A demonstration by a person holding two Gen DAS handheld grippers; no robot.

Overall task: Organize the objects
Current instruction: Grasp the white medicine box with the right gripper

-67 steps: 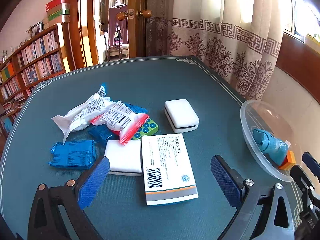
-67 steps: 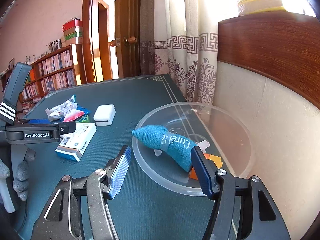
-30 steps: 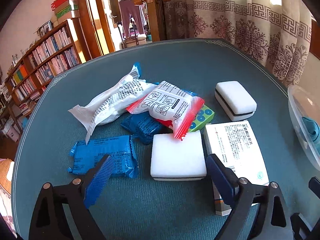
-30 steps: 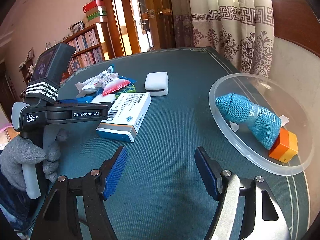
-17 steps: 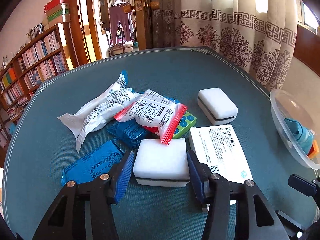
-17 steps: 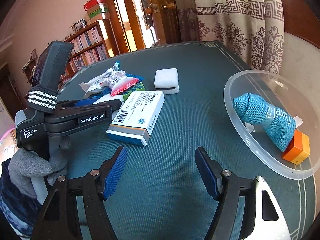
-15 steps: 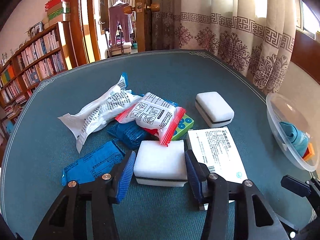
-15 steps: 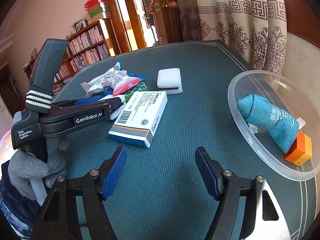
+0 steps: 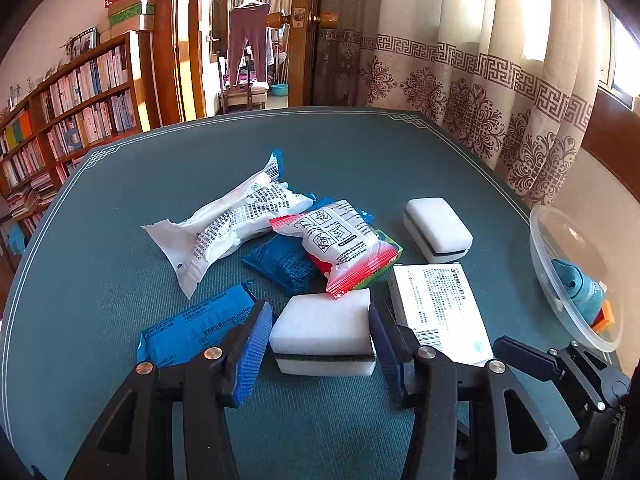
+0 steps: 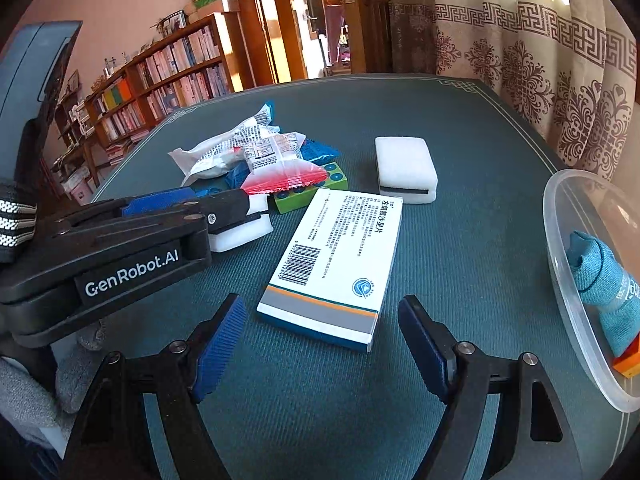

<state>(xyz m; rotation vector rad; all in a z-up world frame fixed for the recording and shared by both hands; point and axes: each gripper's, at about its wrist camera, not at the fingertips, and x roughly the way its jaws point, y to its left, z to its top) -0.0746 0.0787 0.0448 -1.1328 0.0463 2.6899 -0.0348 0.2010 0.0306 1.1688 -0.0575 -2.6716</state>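
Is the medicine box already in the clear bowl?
No, the medicine box lies flat on the table, left of the clear bowl.

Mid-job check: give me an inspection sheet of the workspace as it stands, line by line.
Surface: green table, no spills seen.
Job's things: near white sponge between the left gripper's pads; second sponge free; medicine box flat; clear bowl holds teal cloth roll and orange block.
Clutter: white packet, red-edged packet, blue packets, green block, heaped.
Grippers: left gripper closed on the sponge; right gripper open, empty.
Cables: nothing seen.
Surroundings: bookshelf, curtain, open door.
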